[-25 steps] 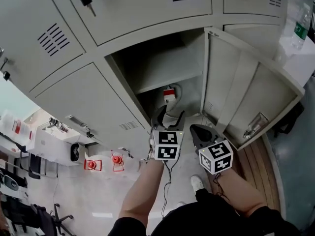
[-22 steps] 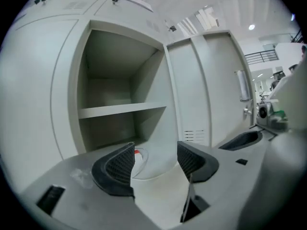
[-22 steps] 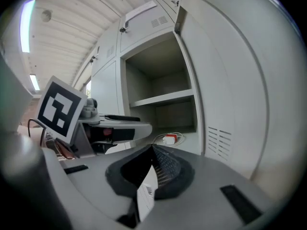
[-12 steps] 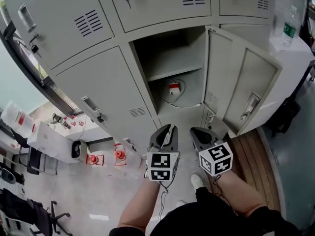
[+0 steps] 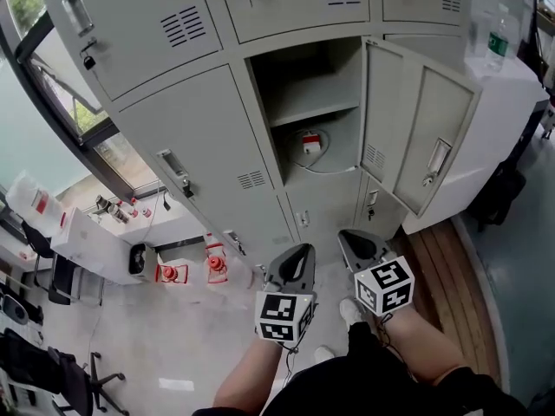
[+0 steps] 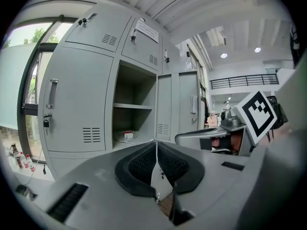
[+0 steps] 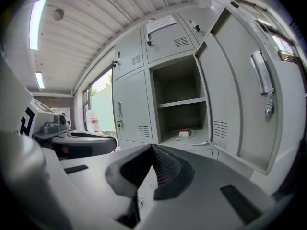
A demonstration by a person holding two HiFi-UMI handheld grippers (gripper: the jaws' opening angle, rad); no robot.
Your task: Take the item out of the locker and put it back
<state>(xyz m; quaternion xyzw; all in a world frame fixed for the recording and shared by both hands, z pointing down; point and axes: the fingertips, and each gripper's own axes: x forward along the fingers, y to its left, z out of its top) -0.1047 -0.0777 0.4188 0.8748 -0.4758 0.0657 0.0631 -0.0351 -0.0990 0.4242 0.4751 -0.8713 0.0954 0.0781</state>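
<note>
The left gripper (image 5: 303, 251) (jaws just closed on nothing) and right gripper (image 5: 348, 237) are hanging pressed together, empty; the charger (image 5: 310, 145) is lying well ahead inside the open locker (image 5: 305, 109), apparently returned.

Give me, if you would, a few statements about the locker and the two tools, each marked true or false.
1. The locker door stands open. True.
2. The white item with the red label lies on the shelf. False: it lies below the shelf, on the compartment floor, with its cable looped round it.
3. The left tool holds the item. False: its jaws are shut with nothing between them, and it is well short of the locker.
4. The right tool is shut and empty. True.
</note>
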